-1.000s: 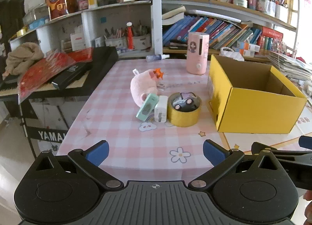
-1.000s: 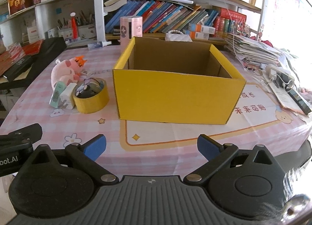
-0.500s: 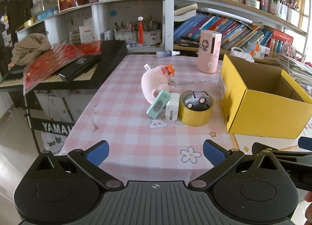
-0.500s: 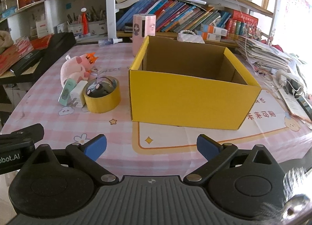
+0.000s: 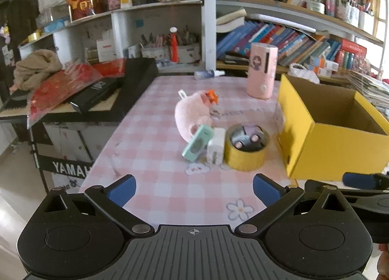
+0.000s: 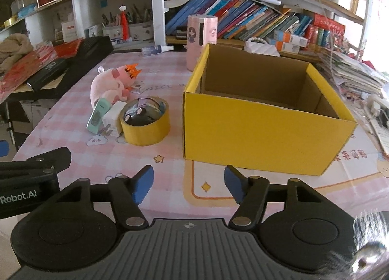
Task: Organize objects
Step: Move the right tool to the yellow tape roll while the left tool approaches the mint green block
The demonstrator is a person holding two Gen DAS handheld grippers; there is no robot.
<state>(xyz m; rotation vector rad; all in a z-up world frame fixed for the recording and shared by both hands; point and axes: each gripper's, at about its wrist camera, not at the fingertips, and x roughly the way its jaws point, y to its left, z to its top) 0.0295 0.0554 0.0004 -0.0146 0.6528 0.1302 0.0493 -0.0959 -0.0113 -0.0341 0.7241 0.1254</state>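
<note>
Bookshelves crowd the back wall behind a pink checked surface (image 5: 158, 139). Ahead of the left claw (image 5: 193, 189), whose blue-tipped fingers stand spread wide over the near edge with nothing between them, a plush (image 5: 190, 116) lies on its side; a mint device (image 5: 197, 142) and a white charger (image 5: 216, 145) lean together just in front of it. Touching the charger on its right sits a tape roll (image 5: 245, 155) with a toy car (image 5: 245, 138) inside its ring. Right of the roll, near it, stands an open yellow box (image 5: 333, 144), and a pink cylinder (image 5: 261, 71) stands upright beyond. The right claw (image 6: 188, 184) hovers low before the box (image 6: 262, 131), fingers partly spread and holding nothing; the roll (image 6: 145, 125) lies ahead to its left.
</note>
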